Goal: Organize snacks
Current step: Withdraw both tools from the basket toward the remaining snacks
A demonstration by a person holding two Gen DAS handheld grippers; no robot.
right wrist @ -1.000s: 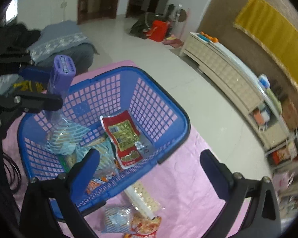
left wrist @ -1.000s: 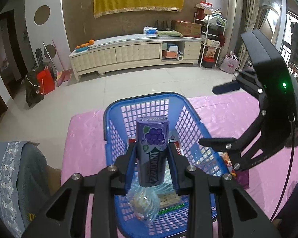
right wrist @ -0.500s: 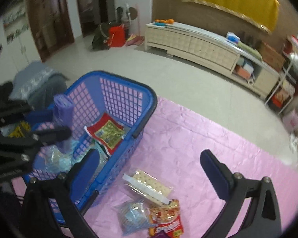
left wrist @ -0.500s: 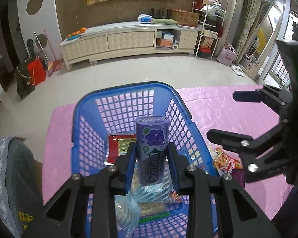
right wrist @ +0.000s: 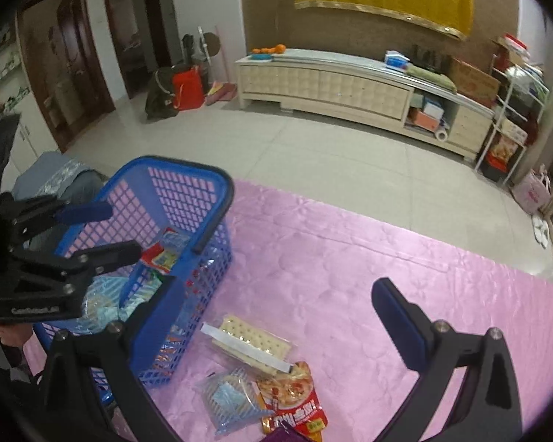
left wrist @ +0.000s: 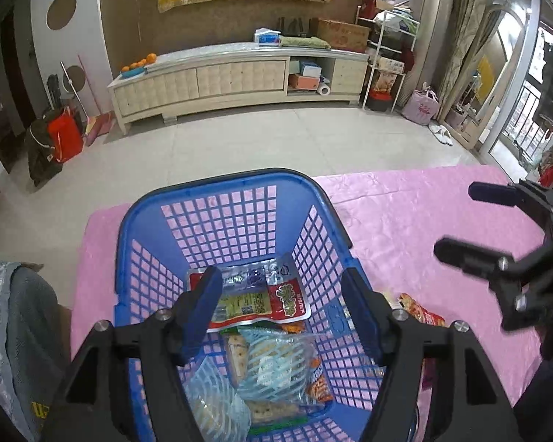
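A blue plastic basket [left wrist: 236, 188] stands on the pink tablecloth and holds several snack packets, among them a red-and-green pouch [left wrist: 261, 304]. My left gripper [left wrist: 282, 313] is open and empty above the basket; it also shows in the right wrist view [right wrist: 99, 232]. The purple grape box is out of sight. My right gripper [right wrist: 282, 326] is open and empty over the cloth; it shows in the left wrist view [left wrist: 472, 221]. Below it lie a cracker pack [right wrist: 254, 342], a blue-striped clear pack [right wrist: 228, 397] and a red snack bag [right wrist: 295, 401].
The pink cloth [right wrist: 350, 258] covers the table right of the basket [right wrist: 188, 199]. A grey cushion [left wrist: 22, 331] lies at the table's left edge. A long cream cabinet [left wrist: 236, 77] stands across the tiled floor.
My left gripper has opened and no longer holds the purple grape box, which is gone from view. The right gripper has swung right, away from the basket and over the loose snacks.
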